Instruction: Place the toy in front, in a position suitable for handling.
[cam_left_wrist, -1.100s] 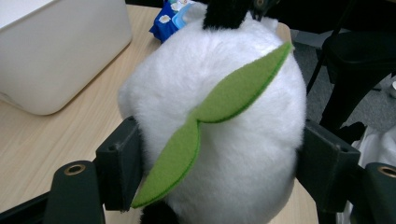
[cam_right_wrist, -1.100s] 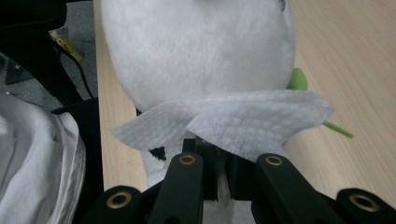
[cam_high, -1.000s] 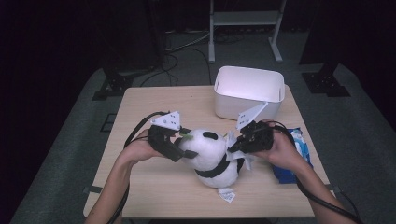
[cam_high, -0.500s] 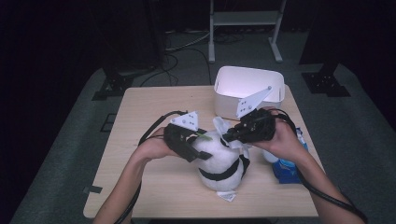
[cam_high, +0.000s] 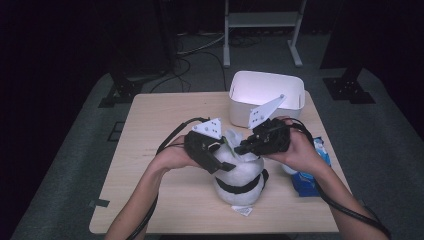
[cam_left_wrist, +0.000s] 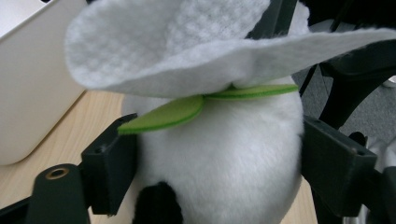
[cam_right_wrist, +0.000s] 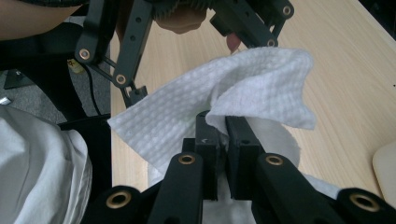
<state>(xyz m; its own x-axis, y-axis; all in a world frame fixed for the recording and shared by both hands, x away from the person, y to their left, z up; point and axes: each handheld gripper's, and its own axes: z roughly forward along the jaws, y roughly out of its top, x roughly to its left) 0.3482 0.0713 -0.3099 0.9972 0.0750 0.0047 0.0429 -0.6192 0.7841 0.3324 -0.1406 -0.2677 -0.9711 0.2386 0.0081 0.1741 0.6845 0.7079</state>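
Both claws have risen, and the panda (cam_high: 239, 172) now stands upright on the counter (cam_high: 150, 130). My left claw (cam_high: 220, 159) grips its head; my right claw (cam_high: 243, 148) pinches a white wipe (cam_right_wrist: 243, 88).

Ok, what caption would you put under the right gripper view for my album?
The right claw pinches a white wipe above the wooden table, with the left claw just beyond it.
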